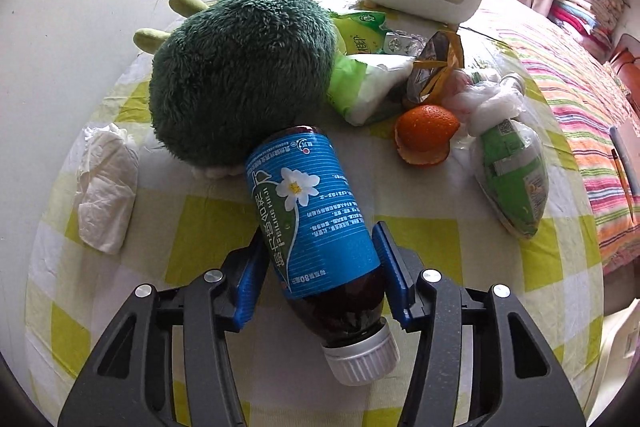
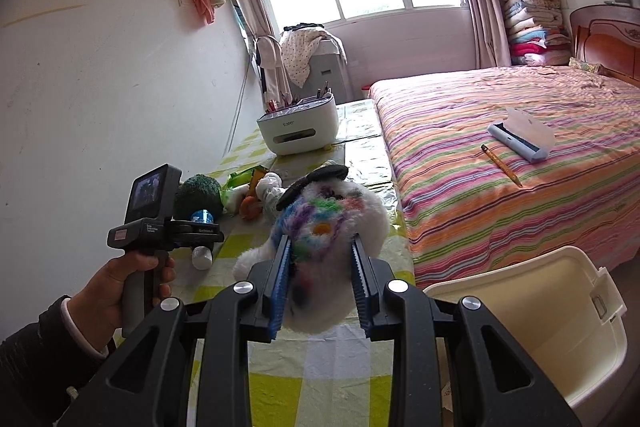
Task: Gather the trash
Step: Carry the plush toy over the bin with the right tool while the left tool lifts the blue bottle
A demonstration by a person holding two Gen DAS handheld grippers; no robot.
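A: What does the left gripper (image 1: 320, 267) have?
B: Its blue fingers (image 1: 394, 267) pinch a brown bottle (image 1: 316, 219) with a blue label, one on each side of the label's lower part. The bottle lies on the checked table (image 1: 420, 239), white cap (image 1: 362, 357) toward the camera, its far end against a green plush toy (image 1: 240, 71).

A: And the other trash?
B: Behind the bottle, on the same table: an orange peel (image 1: 424, 137), a torn gold snack wrapper (image 1: 436, 67), a green-and-white packet (image 1: 360, 83), and a plastic bottle (image 1: 510, 163) with a green label lying on its side to the right. A crumpled white tissue (image 1: 106, 187) sits well apart at the left, near the wall.

A: The right gripper (image 2: 320, 279)?
B: Its fingers (image 2: 280, 279) squeeze a white fluffy toy (image 2: 332, 223) with coloured patches and a black ear, held over the table edge.

A: Anything nearby?
B: A cream plastic bin (image 2: 560, 327) stands low at the right beside the striped bed (image 2: 520, 167). A white organiser box (image 2: 300, 127) sits at the table's far end. From the right wrist, a hand (image 2: 116, 291) grips the left gripper's handle.
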